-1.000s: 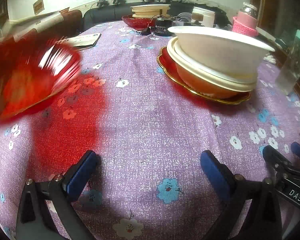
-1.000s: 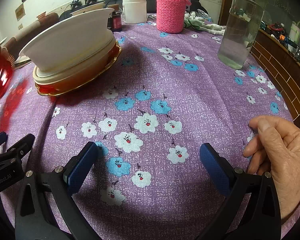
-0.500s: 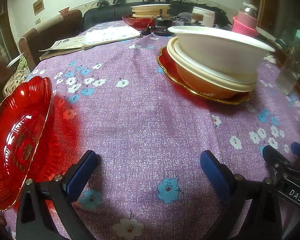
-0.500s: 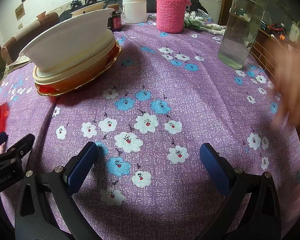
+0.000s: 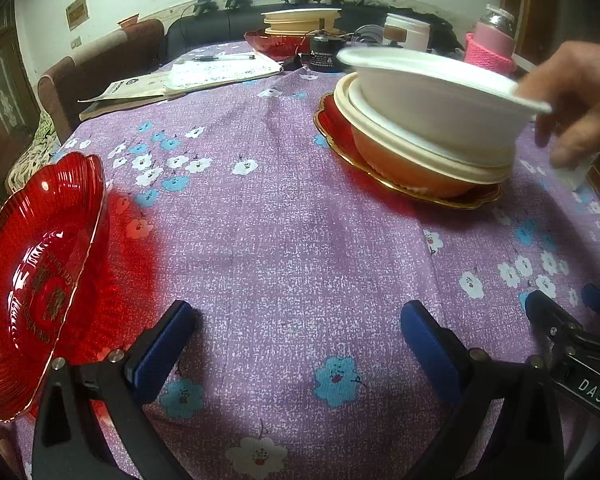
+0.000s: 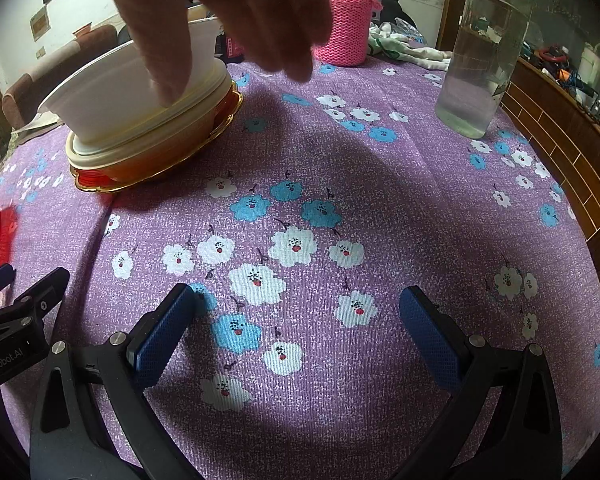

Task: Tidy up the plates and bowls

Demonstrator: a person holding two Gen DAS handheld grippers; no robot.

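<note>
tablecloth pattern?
Tablecloth: purple with white and blue flowers. Right wrist view shows it best.

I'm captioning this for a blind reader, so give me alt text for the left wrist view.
A bare hand touches the white bowl stacked on a red plate. The left gripper is open and empty; a red dish sits left.

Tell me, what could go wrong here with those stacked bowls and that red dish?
1. A bare hand is on the rim of the white bowl; it sits tilted in the stack on the gold-rimmed plate, so it could slip off.
2. The red glass dish stands tilted near the tablecloth's edge and might slide off.
</note>
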